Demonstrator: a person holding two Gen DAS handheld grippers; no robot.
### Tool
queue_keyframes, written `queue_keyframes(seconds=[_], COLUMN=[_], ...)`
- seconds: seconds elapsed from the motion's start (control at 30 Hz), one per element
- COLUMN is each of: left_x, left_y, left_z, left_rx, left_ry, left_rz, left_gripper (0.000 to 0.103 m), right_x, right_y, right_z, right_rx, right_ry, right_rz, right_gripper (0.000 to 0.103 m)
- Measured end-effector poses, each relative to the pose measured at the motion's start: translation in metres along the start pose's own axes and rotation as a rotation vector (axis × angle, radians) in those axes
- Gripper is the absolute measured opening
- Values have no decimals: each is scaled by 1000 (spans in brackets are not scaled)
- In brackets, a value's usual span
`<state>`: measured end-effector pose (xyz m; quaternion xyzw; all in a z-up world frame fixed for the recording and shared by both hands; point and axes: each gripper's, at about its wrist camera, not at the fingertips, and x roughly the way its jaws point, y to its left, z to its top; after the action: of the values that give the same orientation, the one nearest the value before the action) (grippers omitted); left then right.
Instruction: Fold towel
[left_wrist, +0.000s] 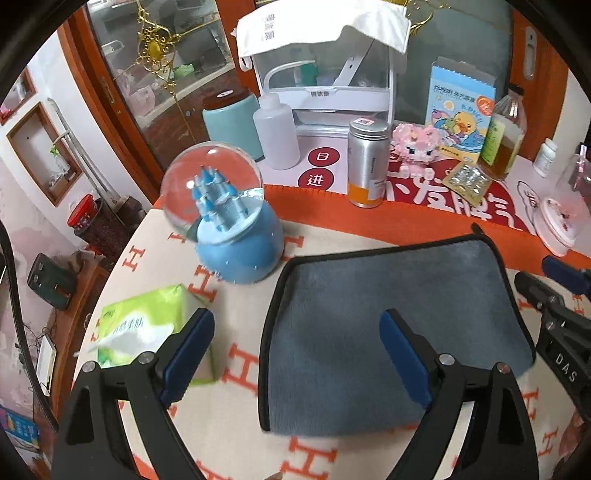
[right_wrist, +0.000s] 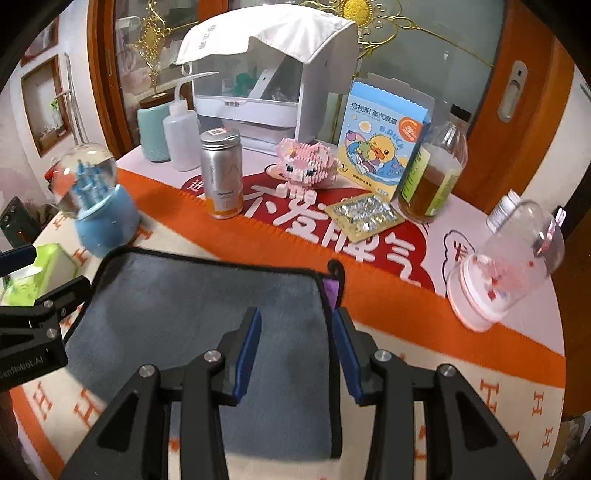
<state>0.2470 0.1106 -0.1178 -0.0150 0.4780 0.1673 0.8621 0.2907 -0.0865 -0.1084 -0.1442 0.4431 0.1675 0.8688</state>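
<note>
A grey-blue towel (left_wrist: 388, 288) with a black hem lies flat on the cream and orange cloth; it also shows in the right wrist view (right_wrist: 177, 295). A purple tag and black loop (right_wrist: 332, 284) sit at its far right corner. My left gripper (left_wrist: 295, 339) is open and empty above the towel's left edge, with one finger over the towel and the other beside the tissue pack. My right gripper (right_wrist: 295, 332) is open and empty, its jaws straddling the towel's right edge. The right gripper also shows at the right edge of the left wrist view (left_wrist: 546, 291).
A blue snow globe (left_wrist: 229, 221) and a green tissue pack (left_wrist: 147, 325) stand left of the towel. Behind it are a silver can (right_wrist: 221, 173), a pink brick pig (right_wrist: 306, 162), a duck box (right_wrist: 384, 140), a pill blister (right_wrist: 365, 214), a bottle (right_wrist: 432, 173) and a pink dome (right_wrist: 506, 266).
</note>
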Motion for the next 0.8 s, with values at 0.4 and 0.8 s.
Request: queue_keyframes(seconds=[0.4, 0.8], left_x=[-68, -137], left_y=[-10, -17], left_z=[-58, -112], left_rx=[25, 32], left_ry=[3, 16], left_rz=[-20, -60], left_gripper=[91, 91], right_x=[-59, -128], right_y=[16, 7], right_z=[-60, -111], right_rx=[-18, 67], right_ry=[56, 93], right_rz=[11, -6], right_gripper=[41, 41])
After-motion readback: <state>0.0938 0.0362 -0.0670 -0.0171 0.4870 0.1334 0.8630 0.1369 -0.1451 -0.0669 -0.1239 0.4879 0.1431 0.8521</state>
